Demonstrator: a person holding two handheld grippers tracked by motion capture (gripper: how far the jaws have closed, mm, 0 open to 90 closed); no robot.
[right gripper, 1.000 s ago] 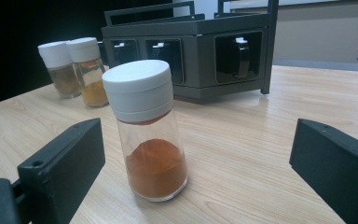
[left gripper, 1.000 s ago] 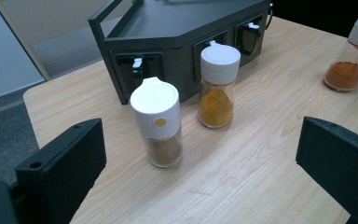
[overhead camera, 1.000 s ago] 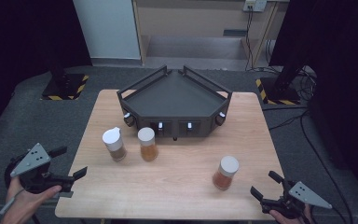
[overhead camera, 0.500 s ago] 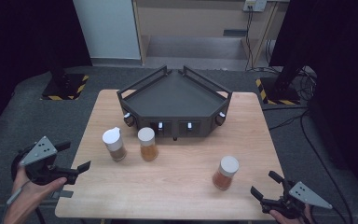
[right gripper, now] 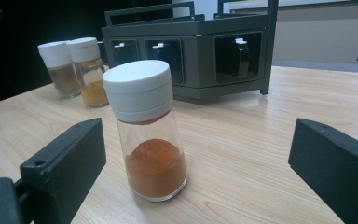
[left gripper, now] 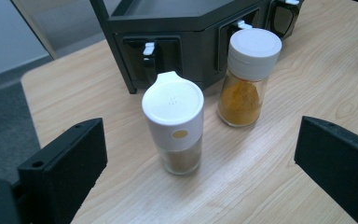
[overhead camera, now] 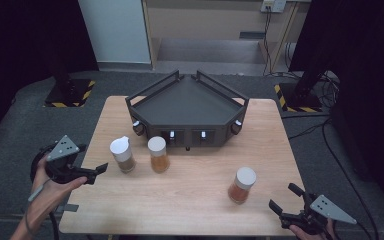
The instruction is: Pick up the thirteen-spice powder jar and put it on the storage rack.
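Note:
Three white-capped spice jars stand upright on the wooden table [overhead camera: 190, 200]. A flip-top jar of brown spice [overhead camera: 122, 155] stands at the left, with a jar of yellow-orange spice [overhead camera: 158, 154] just to its right. A jar of red-orange powder [overhead camera: 242, 185] stands alone at the front right. My left gripper [overhead camera: 96, 174] is open at the table's left edge and points at the brown jar [left gripper: 173, 123], a short way off. My right gripper [overhead camera: 282, 197] is open at the front right corner and faces the red-orange jar [right gripper: 147, 130]. Neither gripper holds or touches anything.
A dark, wedge-shaped rack [overhead camera: 185, 107] with a railed top and front slots stands at the back middle of the table, just behind the two left jars. Bare wood lies between the jars and the front edge. Dark floor surrounds the table.
The left hand has carried its gripper to the right, from off the table's left side to its edge, nearer the brown jar. The right gripper and all jars have stayed put.

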